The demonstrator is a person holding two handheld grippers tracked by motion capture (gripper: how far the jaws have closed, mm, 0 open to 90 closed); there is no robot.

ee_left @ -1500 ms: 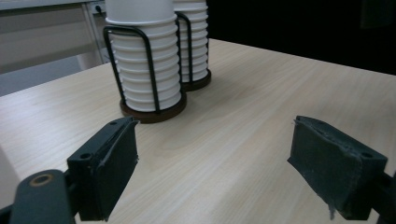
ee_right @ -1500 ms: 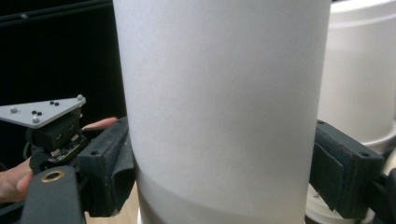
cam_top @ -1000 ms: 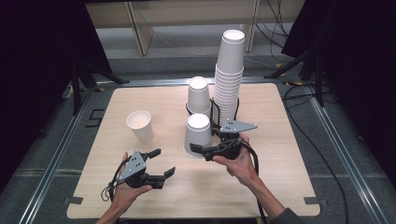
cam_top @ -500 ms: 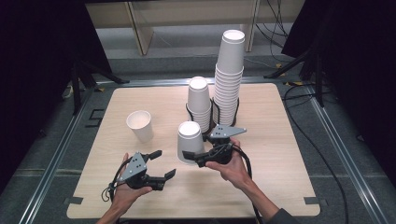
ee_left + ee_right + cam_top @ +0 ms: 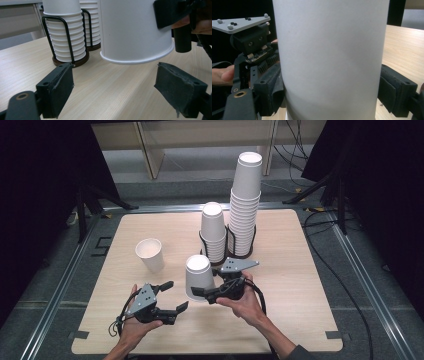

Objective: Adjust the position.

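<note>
One upturned cup [image 5: 199, 276] has come nearer the left gripper [image 5: 169, 295].

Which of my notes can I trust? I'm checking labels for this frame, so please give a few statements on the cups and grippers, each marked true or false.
1. The right gripper holds a white cup upside down. True.
2. That cup rests on the table. False: the left gripper view shows its rim lifted off the wood.
3. The left gripper grips a cup. False: its jaws stand open with nothing between them.
4. A single cup stands mouth up on the left part of the table. True.
5. The two racked stacks are equally tall. False: the right stack rises well above the left stack.
</note>
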